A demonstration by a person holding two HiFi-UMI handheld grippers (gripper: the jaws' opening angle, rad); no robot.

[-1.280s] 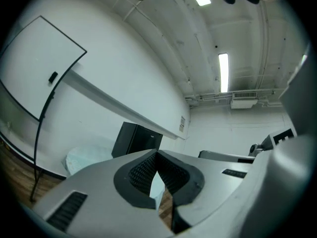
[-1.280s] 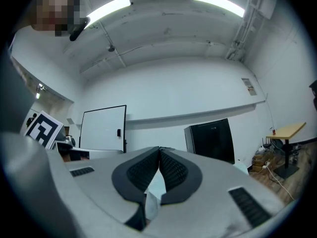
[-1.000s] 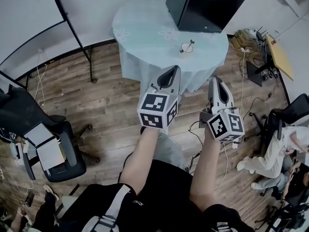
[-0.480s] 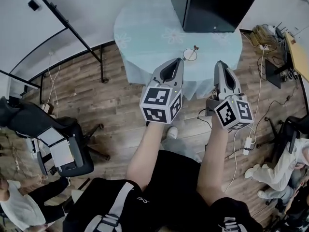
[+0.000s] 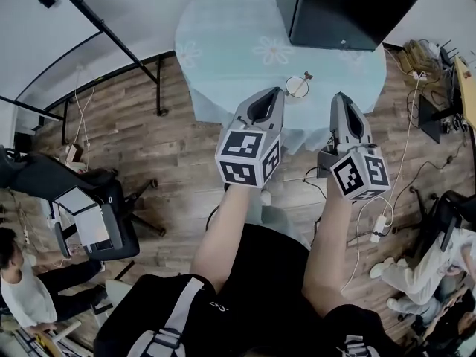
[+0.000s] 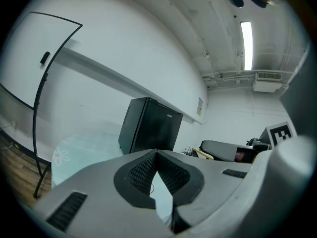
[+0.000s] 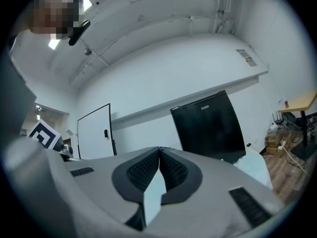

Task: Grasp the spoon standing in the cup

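One thin spoon [image 5: 305, 77] stands tilted in a small round pale cup [image 5: 297, 88] near the front edge of a round table draped in pale blue flowered cloth [image 5: 223, 43], with a black box-shaped cabinet [image 5: 346, 10] behind it. The grey left gripper [image 5: 276, 93], just short of the cup, and the grey right gripper [image 5: 341, 97], off to its right, both have their jaws pressed together on nothing, so pushing on unopened could topple the cup. Both grippers are nearer the cup than a second ago.
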